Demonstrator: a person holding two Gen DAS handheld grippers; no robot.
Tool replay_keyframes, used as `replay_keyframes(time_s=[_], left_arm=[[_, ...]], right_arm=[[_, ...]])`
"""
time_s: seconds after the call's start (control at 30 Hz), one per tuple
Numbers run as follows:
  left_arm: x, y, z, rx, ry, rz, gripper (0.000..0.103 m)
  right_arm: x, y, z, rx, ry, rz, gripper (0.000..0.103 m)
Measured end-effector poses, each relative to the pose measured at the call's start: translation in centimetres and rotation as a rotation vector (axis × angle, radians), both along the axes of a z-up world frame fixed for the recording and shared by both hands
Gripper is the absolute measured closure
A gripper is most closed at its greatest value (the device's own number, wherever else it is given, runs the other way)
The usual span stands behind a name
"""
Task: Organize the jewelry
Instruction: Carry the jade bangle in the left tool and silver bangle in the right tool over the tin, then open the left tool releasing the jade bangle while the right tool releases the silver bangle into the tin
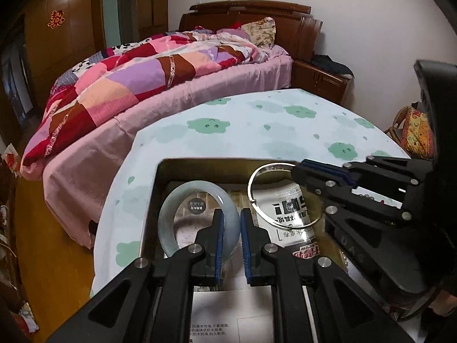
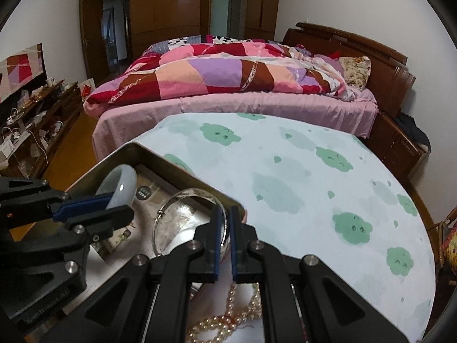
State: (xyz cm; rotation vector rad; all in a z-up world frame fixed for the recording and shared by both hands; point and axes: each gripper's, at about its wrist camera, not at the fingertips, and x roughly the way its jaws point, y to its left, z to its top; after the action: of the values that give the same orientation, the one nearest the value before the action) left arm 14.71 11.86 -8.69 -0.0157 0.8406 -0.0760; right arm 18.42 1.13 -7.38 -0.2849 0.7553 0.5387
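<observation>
A pale jade bangle (image 1: 171, 214) stands tilted inside a metal tin box (image 1: 160, 177). My left gripper (image 1: 230, 220) is shut on the bangle's right side; in the right wrist view the gripper (image 2: 114, 203) pinches the bangle (image 2: 125, 184). A thin silver bangle (image 1: 254, 188) stands upright in the same tin. My right gripper (image 2: 227, 223) is shut on the silver bangle (image 2: 160, 223) at its right side, over the tin (image 2: 148, 151); it also shows in the left wrist view (image 1: 300, 174). A pearl necklace (image 2: 225, 323) lies below the right gripper.
The tin stands on a round table with a white cloth with green clouds (image 2: 314, 185). Printed paper (image 1: 291, 205) lines the tin. A bed with a patchwork quilt (image 2: 228, 77) stands beyond the table. A cluttered shelf (image 2: 28, 120) is at the left.
</observation>
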Motion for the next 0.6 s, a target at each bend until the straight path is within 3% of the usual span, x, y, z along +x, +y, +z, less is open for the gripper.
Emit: replay_keyframes(time_s=[0.27,0.37,0.43,0.5,0.53,0.6], left_arm=[[0.2,0.1,-0.4,0.042,0.019,0.023,0.084],[0.2,0.4,-0.3,0.048,0.013,0.050,0.064],[-0.3,0.6,0.1,0.056,-0.015,0.072,0.046],[-0.7,0.6,0.3,0.066,-0.027,0.083,0.041],[-0.8,0.7,0.4,0.062,-0.029,0.082,0.041],[-1.5,0.8,0.7,0.055,-0.042,0.095,0.041]], right_arm=[[0.8,0.7,-0.7,-0.017,0.019,0.020,0.093],[0.7,0.3,-0.5,-0.005,0.022,0.021,0.088],[0.5,0.1,-0.2,0.010,0.024,0.024,0.078],[0.1,-0.3,0.3,0.026,0.018,0.027,0.072],[0.1,-0.5,0.4,0.025,0.016,0.021,0.060],[-0.1,-1.1,0.6,0.037,0.019,0.008,0.050]])
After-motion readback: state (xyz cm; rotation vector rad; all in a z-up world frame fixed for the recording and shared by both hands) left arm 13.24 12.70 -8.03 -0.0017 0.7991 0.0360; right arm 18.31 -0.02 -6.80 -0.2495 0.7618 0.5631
